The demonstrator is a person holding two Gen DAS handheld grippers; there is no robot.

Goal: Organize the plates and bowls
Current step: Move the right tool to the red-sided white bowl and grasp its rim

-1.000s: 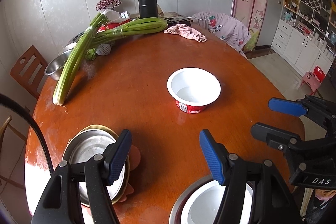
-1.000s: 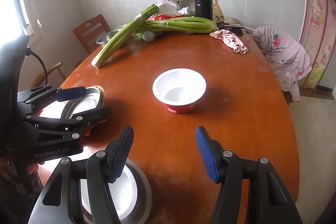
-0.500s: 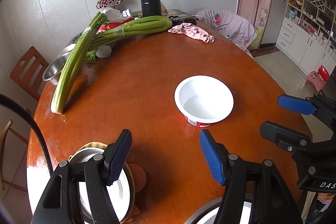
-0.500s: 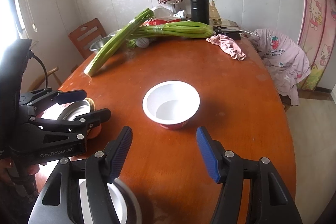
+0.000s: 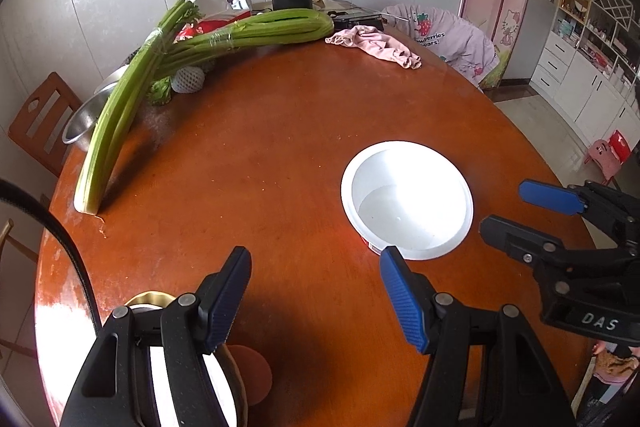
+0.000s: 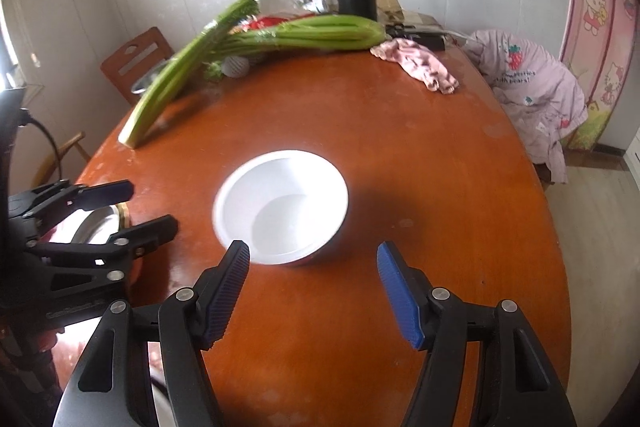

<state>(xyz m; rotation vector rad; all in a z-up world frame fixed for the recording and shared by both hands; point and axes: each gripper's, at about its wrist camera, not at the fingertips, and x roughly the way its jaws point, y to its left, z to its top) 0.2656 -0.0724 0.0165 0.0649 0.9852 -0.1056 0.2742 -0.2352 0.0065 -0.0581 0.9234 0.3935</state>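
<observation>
The organizing looks barely begun, judging by how things lie: a white plastic bowl with a red base (image 6: 280,205) sits alone and upright near the middle of the round reddish-brown wooden table (image 5: 260,147), apart from any other dish, while a stack of a steel plate inside a gold-rimmed dish (image 6: 102,225) rests at the table's near left edge, partly hidden under the left gripper. What lies left seems to be gathering the lone bowl with the other dishes; a further steel bowl (image 5: 86,119) stands at the far left edge beside a long bunch of green celery (image 5: 132,107). The right gripper (image 6: 313,293) hovers just short of the white bowl with its blue-padded jaws spread wide, wider than the bowl's rim looks from here, and it holds and touches nothing. The left gripper (image 5: 316,297) is likewise wide apart and empty, poised above the table over the stacked dishes, with the white bowl just ahead of its right finger.
</observation>
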